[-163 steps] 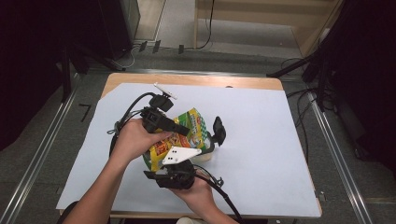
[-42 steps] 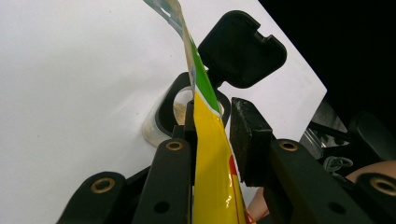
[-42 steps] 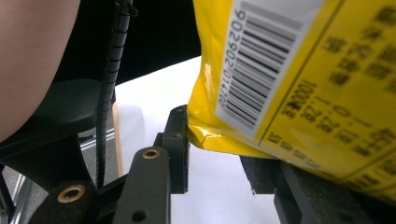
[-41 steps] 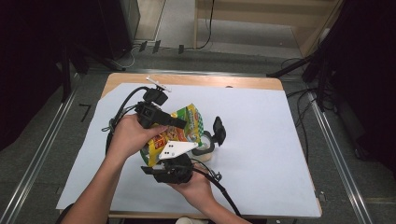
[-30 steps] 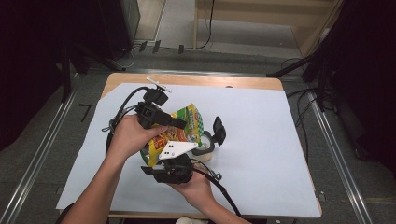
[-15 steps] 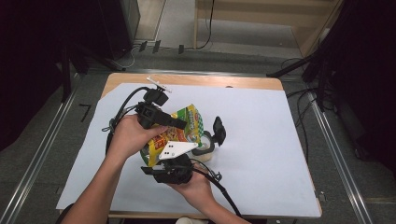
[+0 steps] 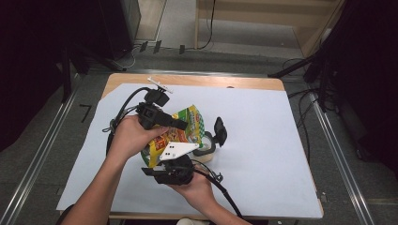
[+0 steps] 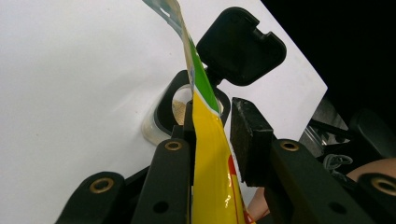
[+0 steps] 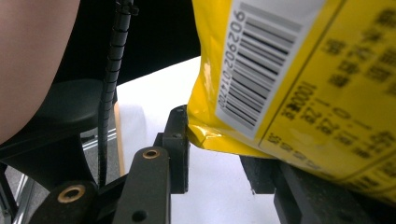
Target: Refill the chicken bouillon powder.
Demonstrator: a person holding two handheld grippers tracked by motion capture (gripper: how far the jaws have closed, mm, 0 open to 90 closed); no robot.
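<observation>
Bag (image 7: pixel 180 131) sits tilted over the counter (image 7: pixel 263 140), held between both grippers, its open top angled toward the cup (image 7: pixel 202 151) with the black flip lid (image 7: pixel 219 131).

High view: left gripper (image 7: pixel 162 121) comes in from the far-left side of the bag, right gripper (image 7: pixel 172 161) from the near side under it. Bag's long axis runs from near-left up to far-right, mouth end closest to the cup. Right gripper is nearer the cup; left one steers the top edge.

Left gripper view: bag (image 8: pixel 210 154) runs edge-on, upright, between the jaws. Left jaw lies against the film, right jaw stands just off it, so a loose pinch at best; can't tell how firm. Straight ahead past the bag edge is the cup (image 8: pixel 170 114), granules visible inside, lid (image 8: pixel 240 44) flipped up behind it.

Right gripper view: bag's bottom corner (image 9: pixel 219 135), barcode side, sits between the jaws. Left jaw touches the crimped corner; right jaw is under the bag. Looks pinched.

Judgement: the pour hinges on keeping the mouth above the cup opening.
</observation>
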